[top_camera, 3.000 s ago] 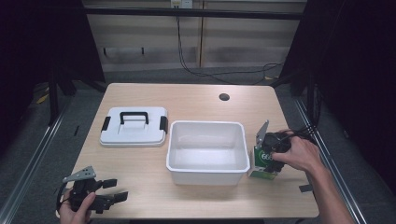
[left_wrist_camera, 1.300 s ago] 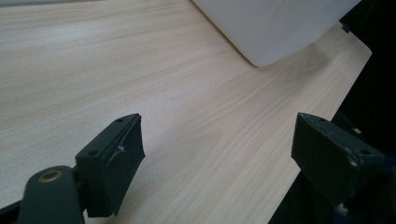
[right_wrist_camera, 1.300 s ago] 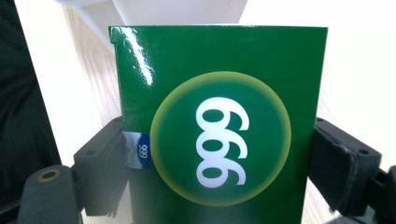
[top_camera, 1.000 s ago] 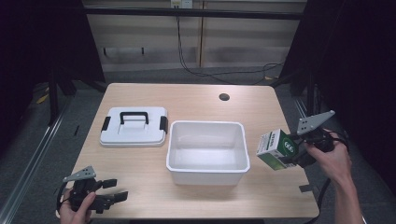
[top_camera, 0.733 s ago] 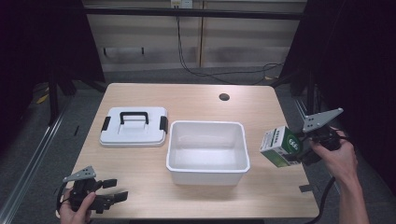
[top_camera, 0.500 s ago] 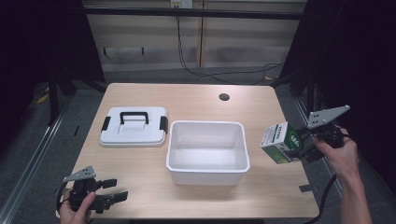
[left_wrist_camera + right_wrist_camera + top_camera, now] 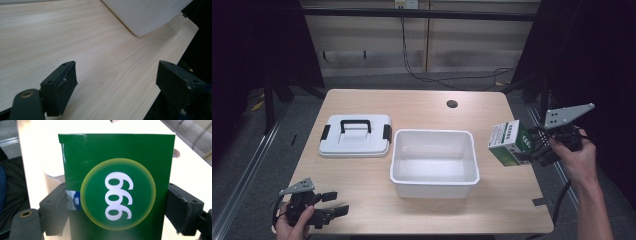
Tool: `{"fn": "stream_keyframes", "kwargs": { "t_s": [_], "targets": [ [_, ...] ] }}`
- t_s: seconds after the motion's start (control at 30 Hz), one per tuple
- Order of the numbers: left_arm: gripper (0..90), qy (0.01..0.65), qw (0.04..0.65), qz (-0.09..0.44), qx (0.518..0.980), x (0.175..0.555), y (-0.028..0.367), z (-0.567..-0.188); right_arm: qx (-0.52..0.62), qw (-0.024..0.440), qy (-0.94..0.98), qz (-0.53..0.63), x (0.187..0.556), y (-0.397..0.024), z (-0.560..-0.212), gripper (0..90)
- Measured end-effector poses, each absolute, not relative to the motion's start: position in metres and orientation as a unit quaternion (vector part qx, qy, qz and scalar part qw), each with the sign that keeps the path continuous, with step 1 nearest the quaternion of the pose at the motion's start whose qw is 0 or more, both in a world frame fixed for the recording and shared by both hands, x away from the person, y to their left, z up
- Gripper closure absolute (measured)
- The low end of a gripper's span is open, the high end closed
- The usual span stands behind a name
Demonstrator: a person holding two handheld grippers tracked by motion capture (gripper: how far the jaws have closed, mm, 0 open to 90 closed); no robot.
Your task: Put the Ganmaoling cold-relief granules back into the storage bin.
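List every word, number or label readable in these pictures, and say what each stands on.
"999", white in a yellow-ringed circle, on the green box held in the right gripper.
"999", tiny, on a blue tab at that box's left edge.
The print on the box's white side in the high view is too blurred to read.

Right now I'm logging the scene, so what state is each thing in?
White bin: open, empty, upright on the table.
Lid: off the bin, lying flat beside it, handle up.
Green box: clamped, lifted off the table.
Right gripper: shut on the box.
Left gripper: open, holding nothing.
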State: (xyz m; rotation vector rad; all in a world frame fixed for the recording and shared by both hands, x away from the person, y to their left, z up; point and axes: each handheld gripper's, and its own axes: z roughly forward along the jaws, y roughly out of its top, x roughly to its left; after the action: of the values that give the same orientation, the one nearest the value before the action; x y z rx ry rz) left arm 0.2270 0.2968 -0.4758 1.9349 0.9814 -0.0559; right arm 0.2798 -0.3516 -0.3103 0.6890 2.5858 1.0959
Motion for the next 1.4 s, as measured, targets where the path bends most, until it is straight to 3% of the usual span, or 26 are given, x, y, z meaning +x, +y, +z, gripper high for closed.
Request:
{"fn": "stream_keyframes", "kwargs": {
  "t_s": [0.43,1.4],
  "targets": [
    [16.8,0.399,0.467,-0.024,0.789,0.227,0.297,-0.476,0.194,0.133,0.889,0.393,0.287,-0.321,-0.287,15.9],
    [16.9,0.397,0.467,-0.025,0.79,0.227,0.297,-0.476,0.135,0.091,0.938,0.305,0.316,-0.242,-0.267,15.9]
  ]
}}
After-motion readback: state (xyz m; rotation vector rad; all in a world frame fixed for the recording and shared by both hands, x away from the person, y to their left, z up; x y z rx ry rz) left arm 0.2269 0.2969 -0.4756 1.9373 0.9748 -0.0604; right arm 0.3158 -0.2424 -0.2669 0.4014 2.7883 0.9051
